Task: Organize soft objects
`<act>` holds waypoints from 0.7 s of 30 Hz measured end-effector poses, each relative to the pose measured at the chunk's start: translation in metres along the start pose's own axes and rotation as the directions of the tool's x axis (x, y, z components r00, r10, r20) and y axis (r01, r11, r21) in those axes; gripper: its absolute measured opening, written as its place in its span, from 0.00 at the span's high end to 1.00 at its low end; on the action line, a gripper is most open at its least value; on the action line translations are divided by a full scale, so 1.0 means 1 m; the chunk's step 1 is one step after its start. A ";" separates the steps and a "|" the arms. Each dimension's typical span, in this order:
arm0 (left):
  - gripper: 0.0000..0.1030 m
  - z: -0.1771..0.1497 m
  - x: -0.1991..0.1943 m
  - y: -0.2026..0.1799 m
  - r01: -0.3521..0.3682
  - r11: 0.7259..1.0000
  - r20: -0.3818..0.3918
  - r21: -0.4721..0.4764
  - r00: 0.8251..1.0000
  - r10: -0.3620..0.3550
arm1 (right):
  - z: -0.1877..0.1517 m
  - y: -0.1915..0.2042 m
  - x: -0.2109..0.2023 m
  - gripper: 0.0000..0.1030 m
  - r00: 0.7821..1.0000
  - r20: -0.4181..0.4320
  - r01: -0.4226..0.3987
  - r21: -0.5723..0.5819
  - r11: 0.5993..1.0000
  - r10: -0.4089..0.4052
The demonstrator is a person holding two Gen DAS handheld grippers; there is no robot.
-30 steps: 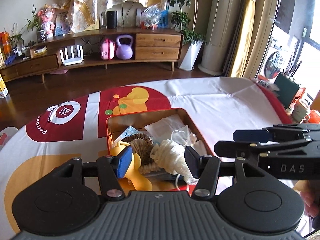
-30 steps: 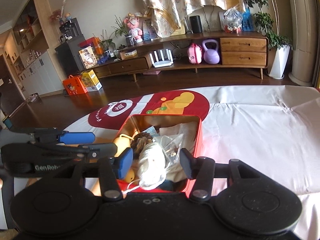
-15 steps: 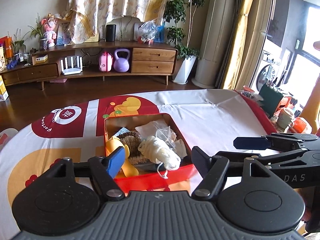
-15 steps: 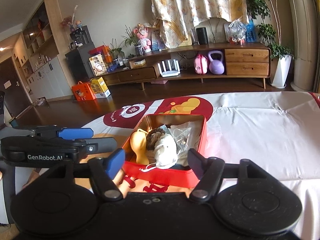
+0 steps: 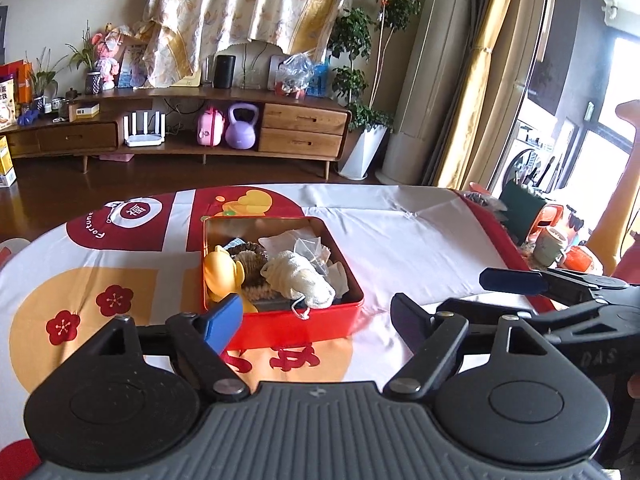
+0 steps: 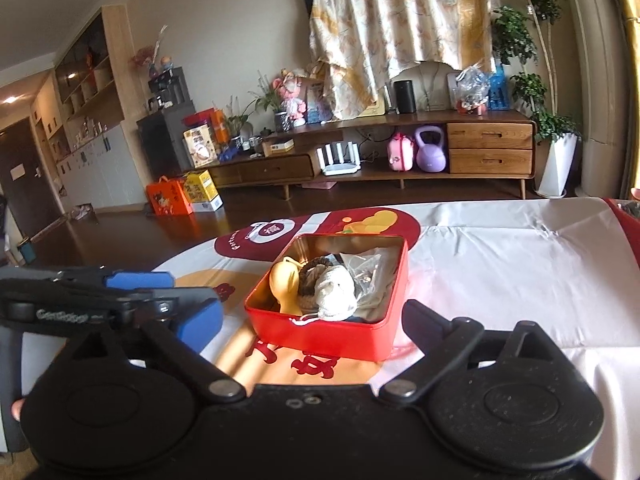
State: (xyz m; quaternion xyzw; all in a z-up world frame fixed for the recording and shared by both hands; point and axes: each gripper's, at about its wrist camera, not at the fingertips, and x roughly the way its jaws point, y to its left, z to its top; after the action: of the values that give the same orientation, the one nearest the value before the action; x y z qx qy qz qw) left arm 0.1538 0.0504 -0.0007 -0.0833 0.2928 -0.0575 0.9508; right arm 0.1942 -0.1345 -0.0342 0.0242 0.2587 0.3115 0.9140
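Note:
A red tin box (image 5: 304, 326) (image 6: 328, 334) stands on the tablecloth. It holds a yellow soft toy (image 5: 222, 272) (image 6: 285, 284), a brown woven piece (image 5: 252, 258) (image 6: 310, 276), a cream knitted bundle (image 5: 298, 280) (image 6: 334, 290) with a cord hanging over the front rim, and a clear plastic bag (image 5: 310, 246) (image 6: 366, 268). My left gripper (image 5: 316, 320) is open and empty, just in front of the box. My right gripper (image 6: 308, 324) is open and empty, in front of the box too. Each gripper shows beside the other in the opposite view.
The tablecloth (image 5: 400, 232) is white with red and orange prints. A mug and other small things (image 5: 554, 242) stand at the table's right edge. A wooden sideboard (image 5: 180, 132) stands against the far wall across the floor.
Both grippers have pulled back and up from the box and opened wider. The cream bundle, which lay between their fingers over the box, now rests inside it.

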 end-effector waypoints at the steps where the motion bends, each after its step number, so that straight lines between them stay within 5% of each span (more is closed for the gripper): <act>1: 0.18 -0.002 -0.003 -0.001 -0.001 1.000 0.008 0.000 1.000 0.001 | -0.002 0.000 -0.001 0.05 1.000 0.004 0.007 -0.001 1.000 -0.007; 21: 0.11 -0.022 -0.034 -0.009 -0.017 1.000 0.046 -0.024 0.999 0.018 | -0.019 0.007 -0.022 0.00 0.999 0.033 0.012 0.020 1.000 -0.013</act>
State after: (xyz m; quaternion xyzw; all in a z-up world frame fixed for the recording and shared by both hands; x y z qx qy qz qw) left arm 0.1132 0.0445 0.0017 -0.0934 0.2722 -0.0439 0.9567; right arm 0.1667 -0.1437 -0.0389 0.0370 0.2467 0.3027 0.9198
